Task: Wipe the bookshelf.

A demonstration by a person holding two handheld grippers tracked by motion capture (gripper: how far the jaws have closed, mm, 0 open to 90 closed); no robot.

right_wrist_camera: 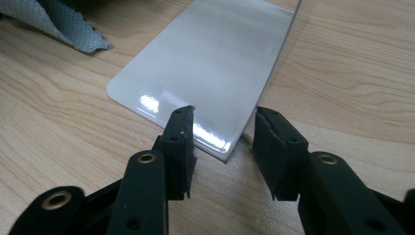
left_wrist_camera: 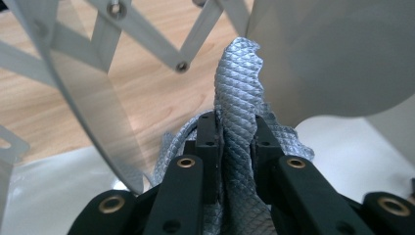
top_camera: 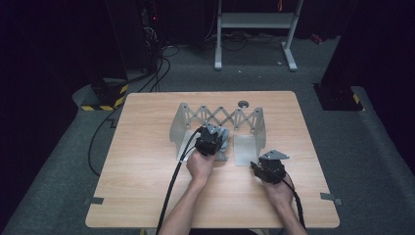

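Note:
A metal folding rack (top_camera: 220,117) with a scissor lattice (left_wrist_camera: 142,39) stands on the wooden table (top_camera: 147,171). At each end it has an upright plate and a flat foot. My left gripper (left_wrist_camera: 236,142) is shut on a grey textured cloth (left_wrist_camera: 240,83), pinched upright between its pads, down between the rack's end plates (top_camera: 215,139). My right gripper (right_wrist_camera: 222,142) is open low over the table, its jaws on either side of the near corner of the right flat foot plate (right_wrist_camera: 210,63). Neither pad touches the plate. In the high view this gripper (top_camera: 255,165) sits just in front of that plate (top_camera: 244,149).
A small dark round piece (top_camera: 243,104) lies on the table behind the rack. A corner of the cloth (right_wrist_camera: 63,24) rests on the wood left of the plate. Cables and a white stand's legs (top_camera: 254,29) are on the floor beyond the table.

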